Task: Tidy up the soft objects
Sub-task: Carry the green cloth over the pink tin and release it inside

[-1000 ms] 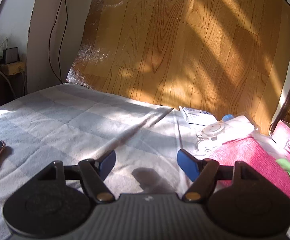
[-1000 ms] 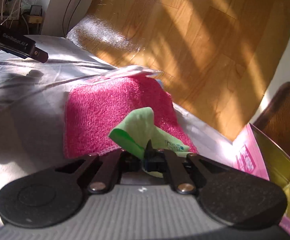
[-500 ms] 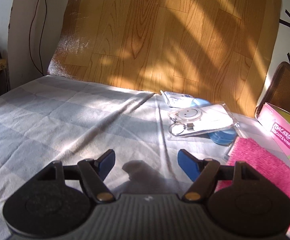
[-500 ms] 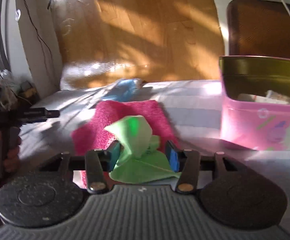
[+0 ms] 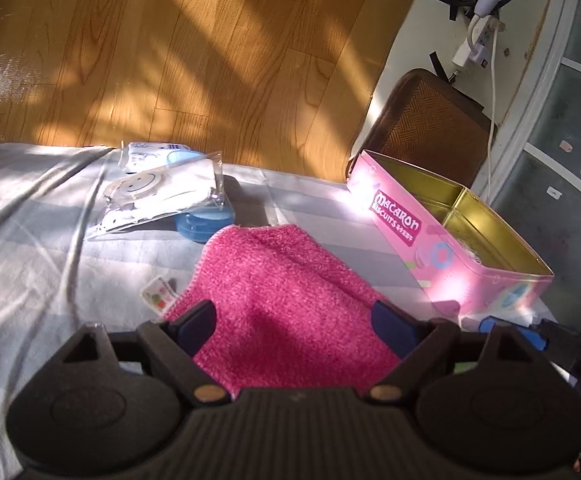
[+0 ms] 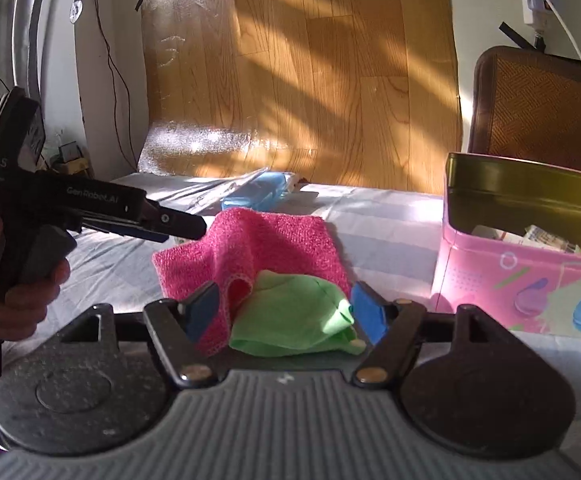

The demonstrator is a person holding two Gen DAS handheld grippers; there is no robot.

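Both claws spread wide, just been opening: left gripper (image 5: pixel 294 322) over the pink towel (image 5: pixel 286 280) on the sheet (image 5: pixel 30 240), gripping nothing, right gripper (image 6: pixel 284 308) loosely around the green cloth (image 6: pixel 294 320) dropped on the towel's near edge, pink tin (image 6: pixel 522 280) just right.

Between my left jaws lies a pink towel (image 5: pixel 286 300), fuzzy, matt terry cloth. Between my right jaws a green cloth (image 6: pixel 294 316) looks thin and smooth. Right of them the tin (image 6: pixel 522 276) is glossy printed metal (gold sheen inside). Underneath, the sheet (image 5: pixel 30 240) is matt woven fabric.
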